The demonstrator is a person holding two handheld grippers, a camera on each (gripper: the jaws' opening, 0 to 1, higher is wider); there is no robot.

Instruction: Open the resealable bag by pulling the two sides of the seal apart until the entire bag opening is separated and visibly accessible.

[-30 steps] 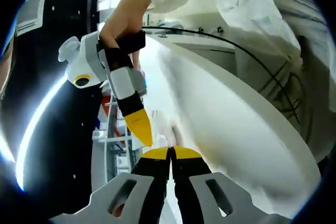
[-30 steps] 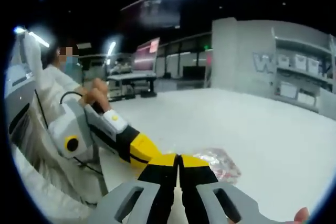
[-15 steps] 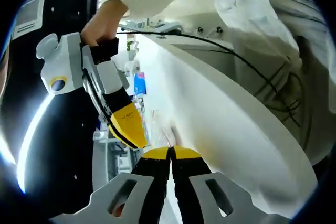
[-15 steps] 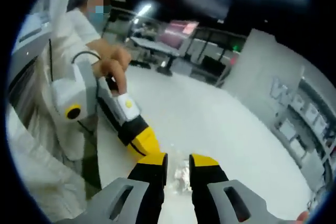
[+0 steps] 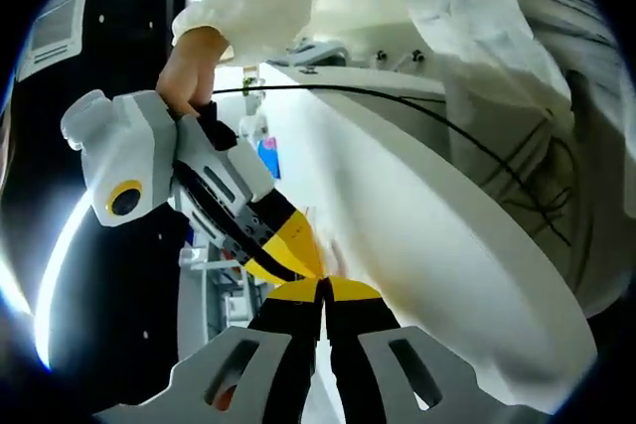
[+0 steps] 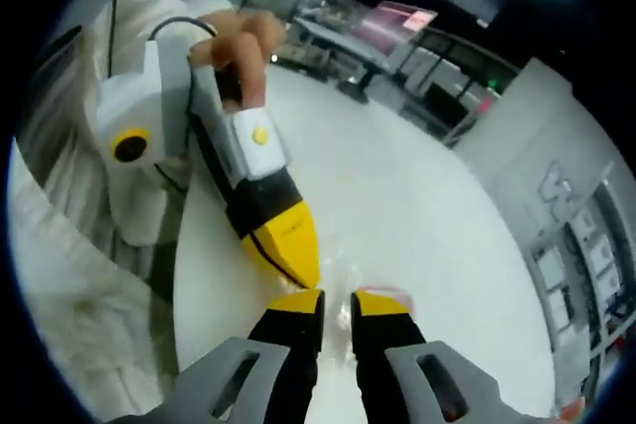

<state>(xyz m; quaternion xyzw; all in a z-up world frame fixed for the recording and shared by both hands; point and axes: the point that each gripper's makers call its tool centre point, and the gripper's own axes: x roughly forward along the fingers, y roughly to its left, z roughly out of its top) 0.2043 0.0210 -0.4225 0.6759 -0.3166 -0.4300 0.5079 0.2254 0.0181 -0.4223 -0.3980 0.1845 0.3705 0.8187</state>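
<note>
The clear resealable bag (image 6: pixel 386 292), with pinkish contents, lies on the white table (image 6: pixel 417 196) just beyond my right gripper (image 6: pixel 336 305). That gripper's yellow jaws stand a little apart, with the bag's near edge at the gap. My left gripper (image 6: pixel 303 270) comes in from the left with its yellow tip closed, beside the right jaws. In the left gripper view my left gripper (image 5: pixel 323 287) is shut, and a thin strip of the bag (image 5: pixel 320 250) rises from its seam. The right gripper (image 5: pixel 310 263) points down at that same spot.
A person in white clothing (image 5: pixel 477 7) stands at the table edge, one hand (image 6: pixel 238 47) on the left gripper's handle. A black cable (image 5: pixel 467 106) runs along the table (image 5: pixel 427 245). Shelves (image 6: pixel 596 255) and other tables (image 6: pixel 338 47) stand far behind.
My right gripper went from shut to open, then its gap narrowed. It has swung round and come down close to the left gripper's tip. The left gripper stays shut.
</note>
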